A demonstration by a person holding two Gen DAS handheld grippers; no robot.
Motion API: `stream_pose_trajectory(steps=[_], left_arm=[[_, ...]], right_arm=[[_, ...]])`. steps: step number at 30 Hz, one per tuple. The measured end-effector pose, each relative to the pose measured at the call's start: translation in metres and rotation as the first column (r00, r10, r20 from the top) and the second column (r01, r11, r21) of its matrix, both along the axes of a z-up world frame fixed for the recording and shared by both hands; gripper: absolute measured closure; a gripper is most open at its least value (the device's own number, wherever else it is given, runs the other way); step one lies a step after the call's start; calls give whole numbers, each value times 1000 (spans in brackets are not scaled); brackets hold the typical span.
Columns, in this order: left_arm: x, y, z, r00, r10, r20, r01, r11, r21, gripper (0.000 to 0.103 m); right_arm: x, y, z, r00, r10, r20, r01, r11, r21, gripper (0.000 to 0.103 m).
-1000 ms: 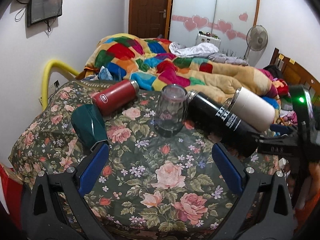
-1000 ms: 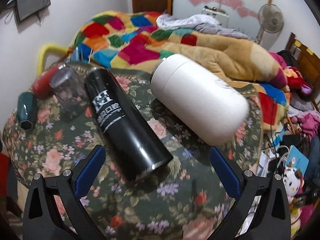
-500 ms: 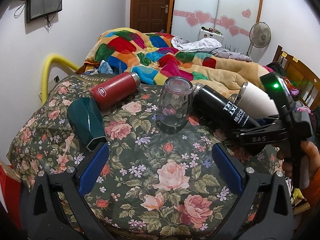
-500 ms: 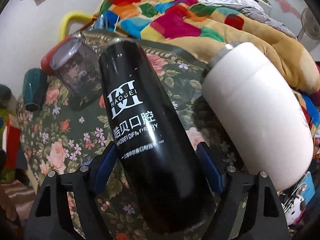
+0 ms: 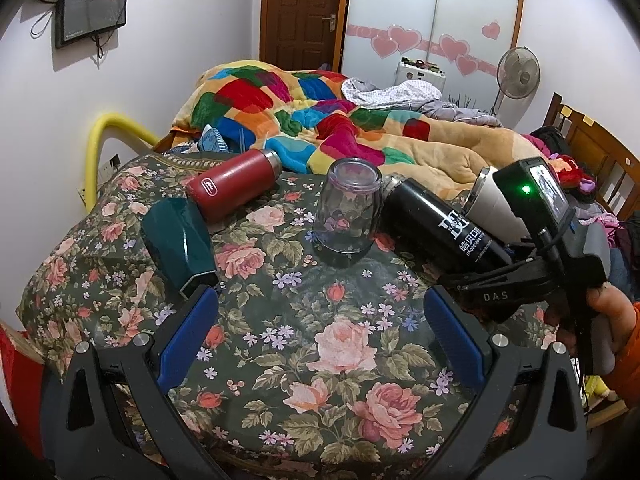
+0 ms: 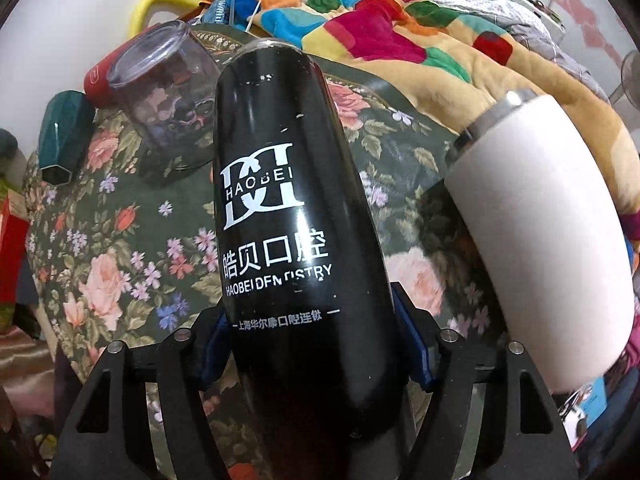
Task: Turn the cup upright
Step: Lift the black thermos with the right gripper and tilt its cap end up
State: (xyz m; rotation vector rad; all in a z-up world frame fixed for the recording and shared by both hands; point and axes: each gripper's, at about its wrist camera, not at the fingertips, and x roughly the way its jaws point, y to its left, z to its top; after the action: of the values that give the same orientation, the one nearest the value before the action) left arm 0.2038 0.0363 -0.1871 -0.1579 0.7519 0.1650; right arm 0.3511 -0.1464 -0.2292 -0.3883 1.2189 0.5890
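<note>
Looking out along the left gripper, its blue pads are spread wide with nothing between them, hovering over the floral tablecloth. Ahead sits a row of vessels: a dark green cup on its side just off the left pad, a red flask lying behind it, and a clear glass tumbler standing mouth-down in the middle. To the right of the glass, the black flask lies on the cloth, and the right gripper comes in from the right edge with a hand behind it, reaching onto the flask's near end. A white tumbler lies just beyond, partly hidden by the device with its green light. A patchwork quilt is heaped at the back.

Over to the right wrist view: the black flask fills the middle of the frame, white lettering facing up, and the right gripper is pinching it, blue pads pressed against both sides of its lower body. The white tumbler lies close on the right, apart from the flask. On the left, the clear glass tumbler stands inverted near the flask's far end, with the red flask peeking out behind it and the dark green cup further left.
</note>
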Motion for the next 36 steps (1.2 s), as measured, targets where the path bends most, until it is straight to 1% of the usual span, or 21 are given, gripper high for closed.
stream_pose_trajectory(steps=[2, 6, 7, 12, 20, 25, 30, 33, 36], left_arm=[[-3, -1, 3, 1000, 2, 5, -2, 1000, 2, 0], [-13, -1, 13, 1000, 5, 26, -5, 1000, 3, 0], [-16, -1, 15, 999, 6, 32, -6, 1000, 3, 0], [-30, -3, 26, 998, 9, 63, -9, 1000, -2, 0], [-54, -1, 44, 994, 8, 113, -9, 1000, 5, 0], [-69, 2, 52, 991, 19, 133, -19, 1000, 6, 0], [-81, 6, 55, 990, 34, 136, -35, 999, 8, 0], [-88, 11, 55, 990, 42, 132, -44, 999, 13, 0], [-92, 13, 53, 991, 47, 125, -50, 998, 22, 0]], right_arm=[[-6, -2, 5, 1000, -9, 11, 9, 1000, 11, 36], [-24, -10, 24, 999, -27, 23, 25, 998, 57, 37], [-27, -11, 30, 999, -28, 32, 26, 997, 69, 39], [-43, -13, 47, 999, -34, 38, 30, 995, 94, 40], [-74, -17, 83, 993, -30, 113, 13, 990, 144, 40], [-97, -9, 102, 987, -2, 163, -25, 986, 165, 40], [-116, 3, 106, 984, 30, 177, -63, 980, 187, 40], [-126, 12, 99, 984, 49, 171, -83, 977, 196, 40], [-131, 21, 86, 987, 65, 148, -94, 976, 199, 40]])
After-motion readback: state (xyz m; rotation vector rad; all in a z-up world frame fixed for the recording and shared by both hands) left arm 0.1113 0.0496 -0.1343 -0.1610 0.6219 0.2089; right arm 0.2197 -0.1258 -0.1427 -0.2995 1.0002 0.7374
